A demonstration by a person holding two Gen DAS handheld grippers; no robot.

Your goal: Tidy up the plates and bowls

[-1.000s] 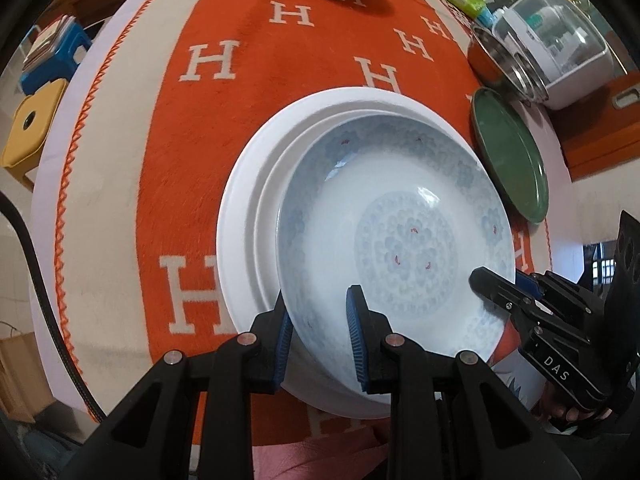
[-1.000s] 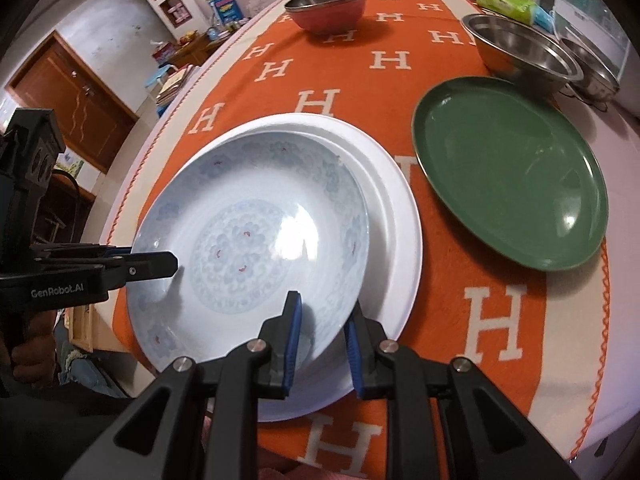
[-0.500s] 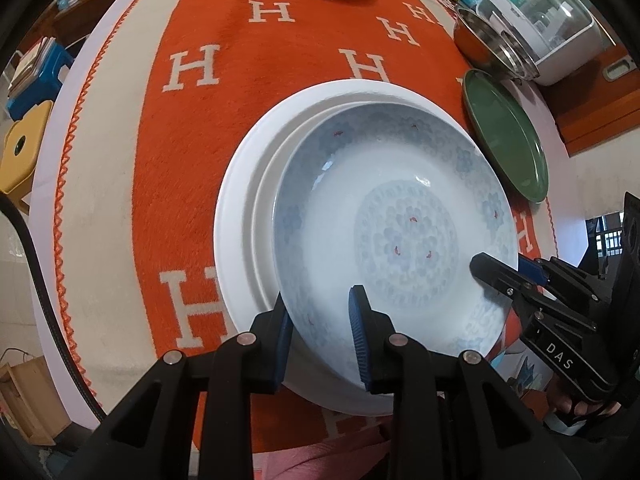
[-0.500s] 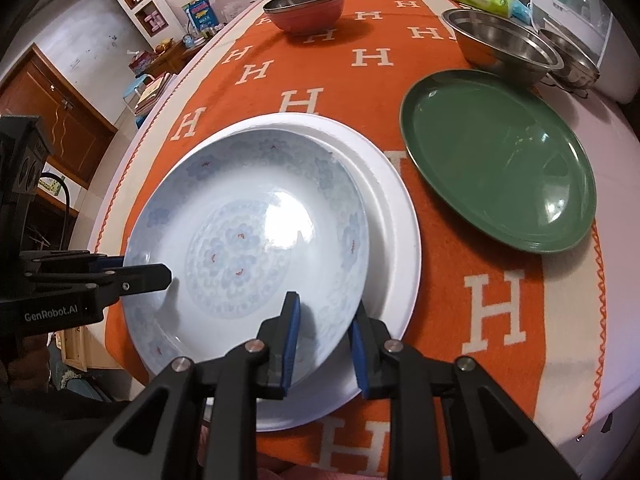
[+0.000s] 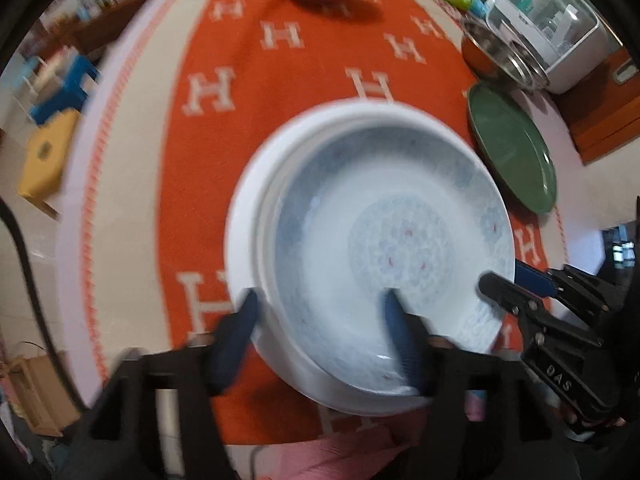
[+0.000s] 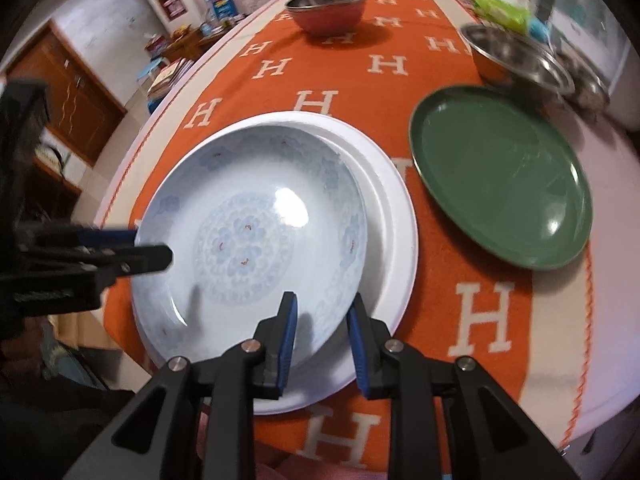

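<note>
Landmark: the white plate (image 6: 394, 216) on the orange H-patterned cloth (image 6: 484, 316).

Left gripper (image 5: 320, 312) at the plate's near-left edge; jaws opening, standing wide apart; the rims of the patterned bowl (image 5: 384, 248) and the plate lie between them, pads no longer pressing; view blurred. From the right wrist view the left gripper (image 6: 154, 250) reaches in over the bowl's left rim.

Patterned bowl (image 6: 256, 240), pale blue with a floral centre, sits inside the white plate (image 5: 248, 216), shifted toward its near-left side, so a crescent of plate shows on the far right.

Right gripper (image 6: 322, 320) at the plate's near edge; jaws opening slightly, the bowl's rim between them; whether the pads touch the rim, cannot tell. In the left wrist view the right gripper (image 5: 500, 280) sits at the bowl's right rim.

Green plate (image 6: 500, 176) just right of the white plate, apart from it, flat on the cloth; steel bowl (image 6: 516, 60) beyond the green plate; red bowl (image 6: 326, 10) well beyond the white plate, toward the far end of the cloth.
</note>
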